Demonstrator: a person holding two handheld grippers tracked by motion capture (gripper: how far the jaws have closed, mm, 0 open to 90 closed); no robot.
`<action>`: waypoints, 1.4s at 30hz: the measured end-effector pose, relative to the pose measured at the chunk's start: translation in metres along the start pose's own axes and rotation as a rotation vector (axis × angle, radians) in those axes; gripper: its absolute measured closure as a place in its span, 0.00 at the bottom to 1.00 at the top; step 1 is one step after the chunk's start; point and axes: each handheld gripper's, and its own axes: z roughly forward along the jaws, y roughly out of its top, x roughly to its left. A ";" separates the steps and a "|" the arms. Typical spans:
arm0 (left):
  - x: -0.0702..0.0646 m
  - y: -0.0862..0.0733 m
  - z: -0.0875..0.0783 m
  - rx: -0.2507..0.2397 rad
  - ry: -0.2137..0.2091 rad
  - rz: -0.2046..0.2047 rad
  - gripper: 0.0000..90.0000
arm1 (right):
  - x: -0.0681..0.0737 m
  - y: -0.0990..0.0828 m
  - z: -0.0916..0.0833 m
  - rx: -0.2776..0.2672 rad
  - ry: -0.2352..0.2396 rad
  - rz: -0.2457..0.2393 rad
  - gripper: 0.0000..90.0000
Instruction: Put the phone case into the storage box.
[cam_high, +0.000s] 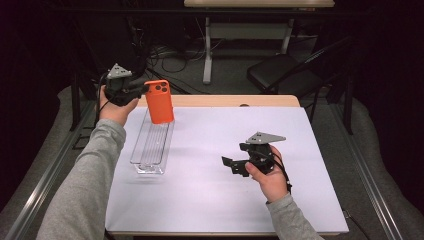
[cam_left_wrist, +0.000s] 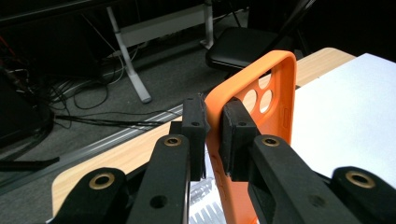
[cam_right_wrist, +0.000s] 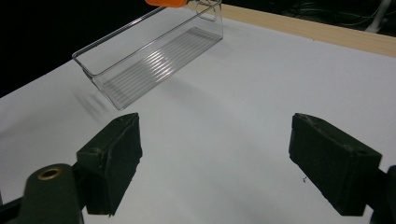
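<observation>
Between the two black jaws of the left gripper (cam_left_wrist: 214, 135), an orange phone case (cam_left_wrist: 261, 100) is pinched by one long edge, the pads pressed on either side of its wall. From the left gripper view the case stands upright with its hollow inner side toward the right jaw, and its round camera cut-outs sit near the top. From the high view the left gripper (cam_high: 145, 90) is lifted at the table's far left corner, and the phone case (cam_high: 159, 101) hangs in the air from it, upright, camera holes at the top, its lower end just above the far end of a clear plastic tray (cam_high: 150, 162). That tray is long and narrow with a ribbed floor and lies lengthwise on the white table (cam_high: 215, 200), its near end pointing at the person's left sleeve (cam_high: 85, 180).

Well apart from all this, the right gripper (cam_high: 229, 165) hovers low over the middle of the table, pointing left toward the tray. Its jaws are spread wide with nothing between them; the right gripper view shows bare table in the gap, the clear plastic tray (cam_right_wrist: 116, 70) beyond, and a sliver of the orange case (cam_right_wrist: 166, 3) at the top edge.

Behind the table are a dark chair (cam_high: 280, 72), a table leg frame (cam_high: 207, 50) and loose cables (cam_high: 170, 57) on the floor.
</observation>
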 end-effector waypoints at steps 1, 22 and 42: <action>0.000 0.001 0.001 -0.002 0.003 -0.003 0.91 | 0.000 0.000 0.000 0.000 0.000 0.001 0.19; 0.010 0.002 0.014 0.005 0.055 0.007 0.91 | -0.002 0.000 -0.001 -0.006 -0.006 0.001 0.18; 0.019 -0.003 0.026 -0.009 0.074 0.008 0.91 | -0.004 -0.001 -0.002 -0.012 -0.025 -0.005 0.16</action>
